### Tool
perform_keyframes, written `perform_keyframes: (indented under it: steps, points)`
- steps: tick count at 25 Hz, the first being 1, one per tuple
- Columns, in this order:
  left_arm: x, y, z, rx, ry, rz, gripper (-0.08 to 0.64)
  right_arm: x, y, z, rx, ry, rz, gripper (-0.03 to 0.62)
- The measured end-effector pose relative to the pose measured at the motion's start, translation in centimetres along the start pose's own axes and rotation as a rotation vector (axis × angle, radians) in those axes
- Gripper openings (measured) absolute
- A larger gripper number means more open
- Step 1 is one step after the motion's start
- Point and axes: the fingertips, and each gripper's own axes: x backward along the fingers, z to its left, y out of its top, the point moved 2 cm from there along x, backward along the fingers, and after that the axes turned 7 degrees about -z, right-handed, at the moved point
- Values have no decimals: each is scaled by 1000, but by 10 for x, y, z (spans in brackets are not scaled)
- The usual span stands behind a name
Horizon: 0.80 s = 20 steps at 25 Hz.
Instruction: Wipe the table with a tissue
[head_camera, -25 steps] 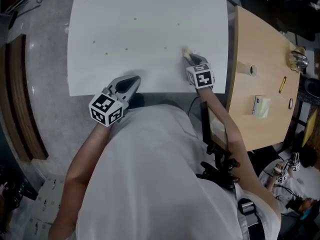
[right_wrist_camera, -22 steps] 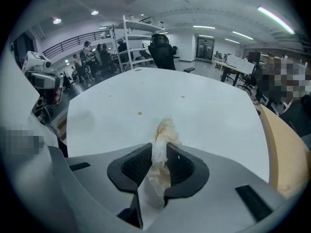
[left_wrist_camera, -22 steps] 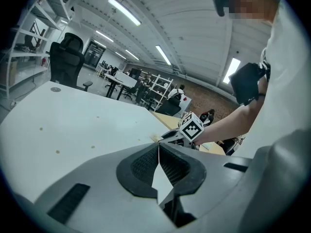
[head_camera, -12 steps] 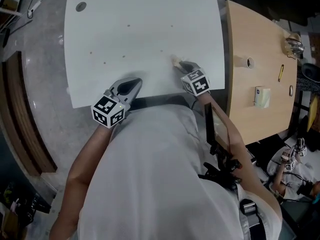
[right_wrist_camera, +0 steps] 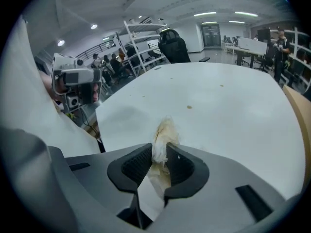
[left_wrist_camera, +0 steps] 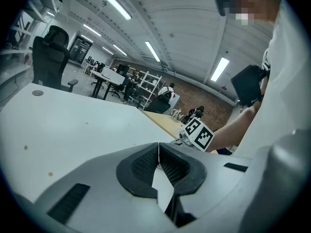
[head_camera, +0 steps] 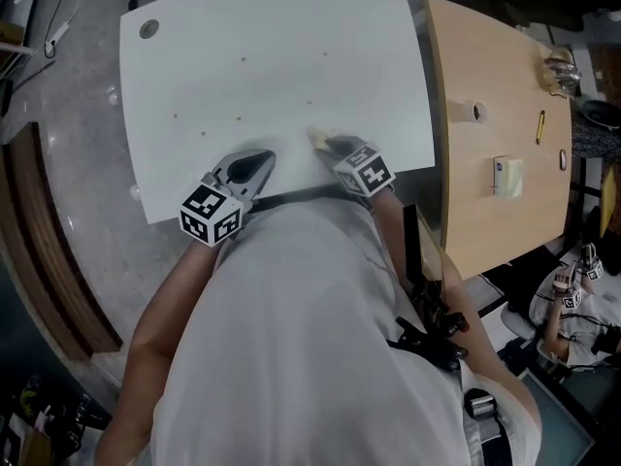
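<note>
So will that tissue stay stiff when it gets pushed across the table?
Probably not: the tissue looks crumpled and soft sticking out of the right gripper, so it likely bends and flops. It looks thin and stained, so hard rubbing on the table might tear it.

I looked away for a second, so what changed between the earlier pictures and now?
The right gripper, shut on the tissue, slid it left across the table, toward the left gripper and nearer the person's edge. Nothing was picked up or let go. The left gripper stayed shut and empty at the near edge, and the small spots farther out are still there.
</note>
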Motion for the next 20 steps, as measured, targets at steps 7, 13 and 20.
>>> perform_keyframes:
  steps: [7, 13, 20]
  points:
    - [2, 2, 6, 9, 34, -2, 8, 47, 33, -15, -128, -23, -217, 94]
    - [-12, 7, -1, -2, 62, 5, 8, 102, 40, -102, -138, -223, -288, 94]
    - [-17, 11, -7, -3, 123, 6, 8, 75, 36, -139, -4, -268, -155, 94]
